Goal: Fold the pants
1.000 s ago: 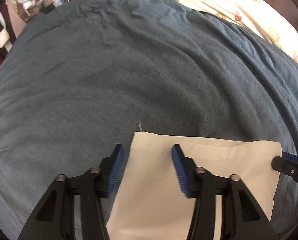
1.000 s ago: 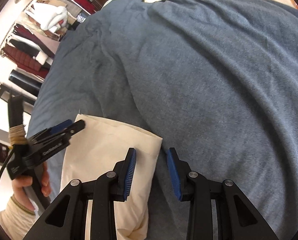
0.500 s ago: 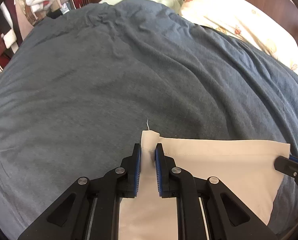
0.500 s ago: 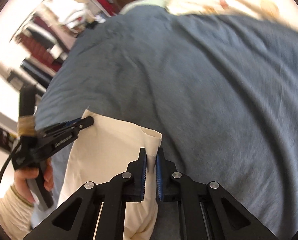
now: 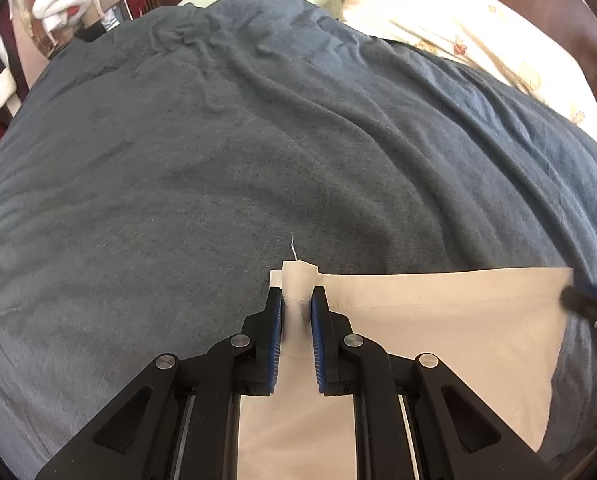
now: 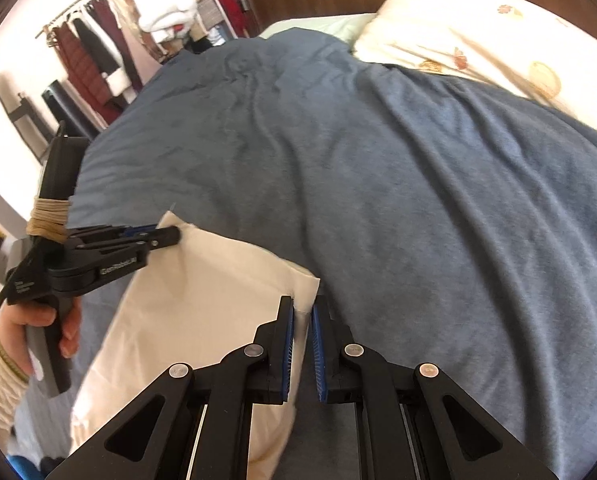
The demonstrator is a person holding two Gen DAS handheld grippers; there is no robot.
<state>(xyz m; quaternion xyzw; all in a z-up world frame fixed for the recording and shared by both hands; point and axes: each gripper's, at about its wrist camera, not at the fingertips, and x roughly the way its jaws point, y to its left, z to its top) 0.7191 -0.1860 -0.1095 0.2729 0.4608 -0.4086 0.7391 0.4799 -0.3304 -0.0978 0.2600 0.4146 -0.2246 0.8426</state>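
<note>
Left hand-held gripper [image 5: 297, 300] clamped on pants [image 5: 438, 320] hem corner, lower centre; jaws just closed. Right hand-held gripper [image 6: 302, 312] clamped on opposite corner. Cream pants on blue bed [image 5: 218, 160], hem edge horizontal.

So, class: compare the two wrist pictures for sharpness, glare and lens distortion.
Left wrist view: mostly sharp, though the right hand-held gripper at the edge is smeared; the blanket bulges like a dome. Right wrist view: softer overall, the wall washed out white, the pillow blurred.
</note>
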